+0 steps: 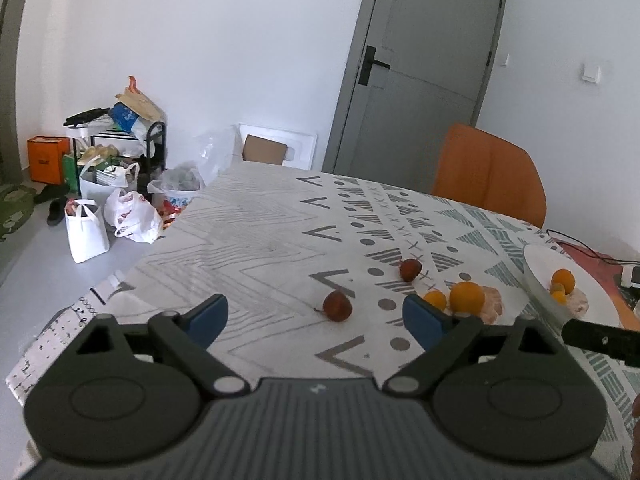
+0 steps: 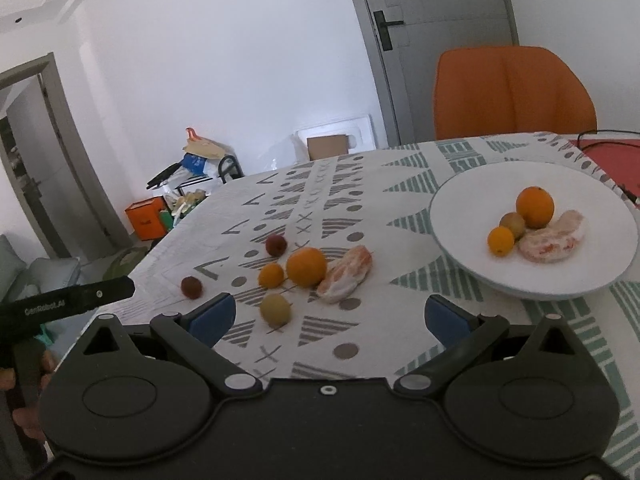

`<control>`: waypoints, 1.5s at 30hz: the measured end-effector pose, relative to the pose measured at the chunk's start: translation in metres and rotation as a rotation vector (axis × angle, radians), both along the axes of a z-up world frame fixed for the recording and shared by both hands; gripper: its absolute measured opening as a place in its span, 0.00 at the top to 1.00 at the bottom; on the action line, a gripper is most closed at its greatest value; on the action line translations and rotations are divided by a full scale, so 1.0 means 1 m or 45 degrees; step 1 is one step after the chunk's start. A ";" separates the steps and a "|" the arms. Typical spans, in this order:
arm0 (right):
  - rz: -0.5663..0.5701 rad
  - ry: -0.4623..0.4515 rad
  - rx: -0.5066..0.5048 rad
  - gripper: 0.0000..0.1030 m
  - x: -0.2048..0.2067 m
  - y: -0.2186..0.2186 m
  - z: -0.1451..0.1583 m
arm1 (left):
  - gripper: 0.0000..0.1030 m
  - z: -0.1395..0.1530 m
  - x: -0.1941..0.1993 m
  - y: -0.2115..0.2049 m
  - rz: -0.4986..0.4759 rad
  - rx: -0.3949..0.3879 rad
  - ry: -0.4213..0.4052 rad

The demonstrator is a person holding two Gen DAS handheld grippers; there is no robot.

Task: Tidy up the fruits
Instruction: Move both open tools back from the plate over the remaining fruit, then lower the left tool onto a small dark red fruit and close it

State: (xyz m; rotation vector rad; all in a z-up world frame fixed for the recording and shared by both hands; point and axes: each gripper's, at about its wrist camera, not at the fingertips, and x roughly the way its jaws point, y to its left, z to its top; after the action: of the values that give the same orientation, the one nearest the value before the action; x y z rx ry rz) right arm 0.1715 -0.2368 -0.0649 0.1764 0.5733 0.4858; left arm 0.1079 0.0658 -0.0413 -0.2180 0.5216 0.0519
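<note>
You're at the approach step: both grippers, left (image 1: 316,314) and right (image 2: 330,316), hover with fingers apart and empty. Six fruits lie loose on the surface (image 2: 360,352) at centre frame; four sit in the plate (image 2: 460,200) at right. Next, close on the yellowish fruit (image 2: 275,310) nearest your right fingers.
</note>
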 end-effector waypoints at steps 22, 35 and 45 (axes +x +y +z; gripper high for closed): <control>0.056 0.113 -0.031 0.15 0.041 0.012 -0.025 | 0.66 -0.036 0.062 -0.014 -0.089 -0.027 0.142; 0.133 0.142 -0.113 0.22 0.062 0.036 -0.027 | 0.78 -0.036 0.037 0.005 0.019 -0.079 0.110; 0.118 0.091 -0.193 0.43 0.074 0.049 -0.029 | 0.78 -0.030 0.026 0.020 0.060 -0.114 0.076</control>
State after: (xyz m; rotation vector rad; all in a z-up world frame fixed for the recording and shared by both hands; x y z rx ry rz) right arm 0.2459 -0.1880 -0.0937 0.0226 0.6883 0.5247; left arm 0.1341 0.0860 -0.0715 -0.3167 0.5789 0.0811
